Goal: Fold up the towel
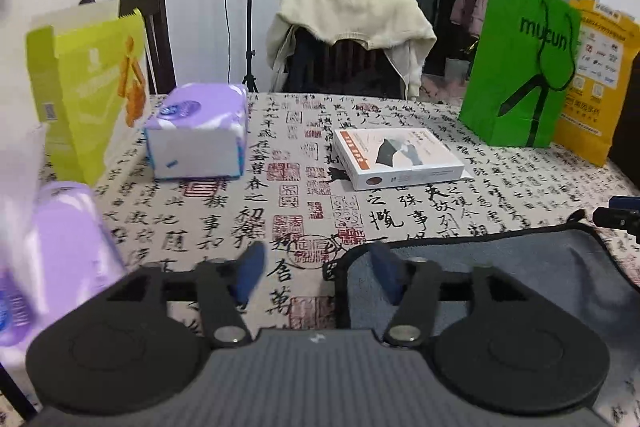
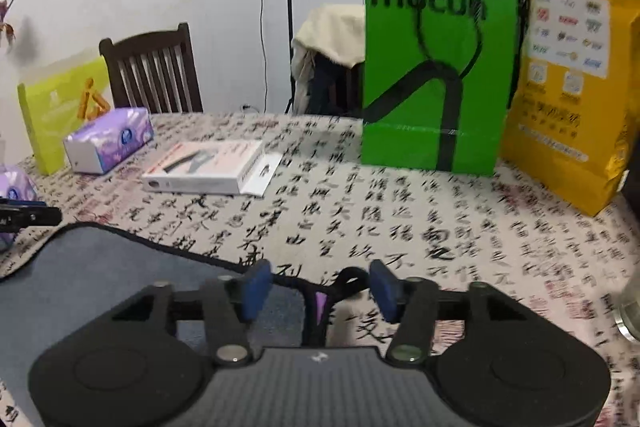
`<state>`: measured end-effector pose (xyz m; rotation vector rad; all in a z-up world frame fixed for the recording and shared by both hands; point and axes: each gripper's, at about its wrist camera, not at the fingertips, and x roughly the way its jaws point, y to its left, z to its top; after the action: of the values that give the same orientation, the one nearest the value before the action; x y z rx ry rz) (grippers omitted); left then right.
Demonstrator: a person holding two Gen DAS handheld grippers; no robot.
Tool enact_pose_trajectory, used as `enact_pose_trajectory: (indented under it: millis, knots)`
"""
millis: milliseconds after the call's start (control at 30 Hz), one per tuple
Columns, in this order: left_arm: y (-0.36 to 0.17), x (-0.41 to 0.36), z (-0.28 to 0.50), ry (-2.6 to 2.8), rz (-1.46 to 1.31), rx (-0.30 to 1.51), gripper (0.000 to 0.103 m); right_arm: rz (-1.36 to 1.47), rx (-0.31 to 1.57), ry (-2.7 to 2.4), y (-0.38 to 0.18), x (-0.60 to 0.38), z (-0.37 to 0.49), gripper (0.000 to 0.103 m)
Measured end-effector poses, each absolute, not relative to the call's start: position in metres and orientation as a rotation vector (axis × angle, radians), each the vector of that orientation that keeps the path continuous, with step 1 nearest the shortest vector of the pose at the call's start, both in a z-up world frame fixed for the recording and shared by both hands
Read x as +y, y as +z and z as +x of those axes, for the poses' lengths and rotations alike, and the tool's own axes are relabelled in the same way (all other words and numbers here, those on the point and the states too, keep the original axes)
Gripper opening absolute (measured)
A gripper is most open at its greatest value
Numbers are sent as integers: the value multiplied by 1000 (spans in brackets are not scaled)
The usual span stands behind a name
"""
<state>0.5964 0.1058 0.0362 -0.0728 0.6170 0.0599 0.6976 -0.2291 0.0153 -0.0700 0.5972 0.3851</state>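
A grey-blue towel (image 1: 500, 267) with black edging lies flat on the calligraphy-print tablecloth (image 1: 280, 155). My left gripper (image 1: 316, 273) is open, its jaws wide apart over the towel's left far corner, the right pad above the cloth. In the right wrist view the towel (image 2: 100, 275) lies at lower left. My right gripper (image 2: 320, 285) is open over the towel's right far corner, where a black hanging loop (image 2: 352, 277) sits between the jaws. Each gripper's tip shows at the edge of the other view.
A white box (image 1: 400, 157) lies mid-table. Purple tissue packs (image 1: 198, 131) and a yellow-green box (image 1: 88, 91) stand left. A green bag (image 1: 520, 67) and a yellow bag (image 1: 592, 79) stand right. Chairs stand behind the far edge.
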Motion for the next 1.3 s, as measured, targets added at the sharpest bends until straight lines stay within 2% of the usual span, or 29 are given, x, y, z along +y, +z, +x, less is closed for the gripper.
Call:
enact_pose_trajectory:
  millis: [233, 400, 500, 833, 1300]
  knots:
    - [64, 101, 548, 55, -38, 617, 90, -51, 580, 352, 40, -252, 661, 77]
    - [82, 90, 509, 26, -23, 573, 98, -41, 566, 350, 54, -258, 623, 81]
    - [91, 82, 489, 8, -11, 548, 99, -45, 550, 360, 61, -257, 599, 86]
    - [95, 64, 435, -14, 4, 512, 101, -96, 495, 367, 70, -245, 524, 90]
    - [75, 45, 363, -7, 39, 468, 103, -93, 427, 373, 59, -236, 444, 91]
